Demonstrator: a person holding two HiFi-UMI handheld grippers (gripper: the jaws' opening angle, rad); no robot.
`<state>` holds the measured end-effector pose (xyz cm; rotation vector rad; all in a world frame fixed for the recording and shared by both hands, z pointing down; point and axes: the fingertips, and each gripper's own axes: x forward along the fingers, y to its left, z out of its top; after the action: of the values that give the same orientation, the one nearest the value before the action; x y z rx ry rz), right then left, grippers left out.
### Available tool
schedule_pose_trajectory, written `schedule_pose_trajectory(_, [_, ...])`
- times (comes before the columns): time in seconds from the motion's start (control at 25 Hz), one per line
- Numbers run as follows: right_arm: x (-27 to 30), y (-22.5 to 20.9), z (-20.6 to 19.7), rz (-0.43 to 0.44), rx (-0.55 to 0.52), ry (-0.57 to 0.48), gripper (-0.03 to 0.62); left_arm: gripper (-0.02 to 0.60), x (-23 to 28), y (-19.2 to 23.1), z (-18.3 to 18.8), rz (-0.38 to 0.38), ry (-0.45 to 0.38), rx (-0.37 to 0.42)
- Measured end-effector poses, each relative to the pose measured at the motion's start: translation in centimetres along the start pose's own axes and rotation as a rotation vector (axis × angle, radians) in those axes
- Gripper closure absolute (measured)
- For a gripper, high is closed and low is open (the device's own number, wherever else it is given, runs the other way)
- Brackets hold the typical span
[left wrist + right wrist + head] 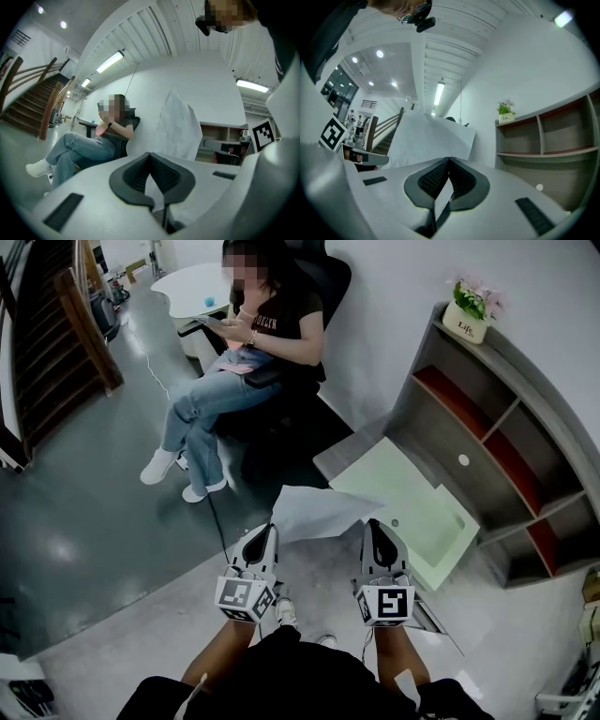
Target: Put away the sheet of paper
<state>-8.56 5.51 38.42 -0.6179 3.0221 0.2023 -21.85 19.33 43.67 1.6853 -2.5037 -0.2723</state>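
A white sheet of paper (319,512) hangs in the air in front of me, held by its near edge at two places. My left gripper (261,542) is shut on the sheet's left part and my right gripper (380,538) on its right part. In the left gripper view the paper (180,126) rises out of the closed jaws of the left gripper (150,154) and curls to the right. In the right gripper view the sheet (426,138) stands up from the closed jaws of the right gripper (449,159) and leans left.
A desk with a pale green top (427,521) stands just beyond the paper on the right, against a grey shelf unit (506,442) with a flower pot (467,320) on top. A person sits on a dark chair (309,381) ahead. Stairs (56,334) rise at far left.
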Motion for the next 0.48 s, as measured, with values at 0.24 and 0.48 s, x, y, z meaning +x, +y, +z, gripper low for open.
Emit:
schedule_pose_trajectory(0.24, [1.6,0.6,0.2,-0.051,-0.010,0.016,0.577,0.575,2.2,1.7,0.6,-0.053,-0.001,-0.011])
schedule_pose_trajectory(0.48, [1.4,-0.3,0.0,-0.106,-0.036,0.034,0.577,0.575,4.1,1.5,0.6,-0.101,-0.008,0.000])
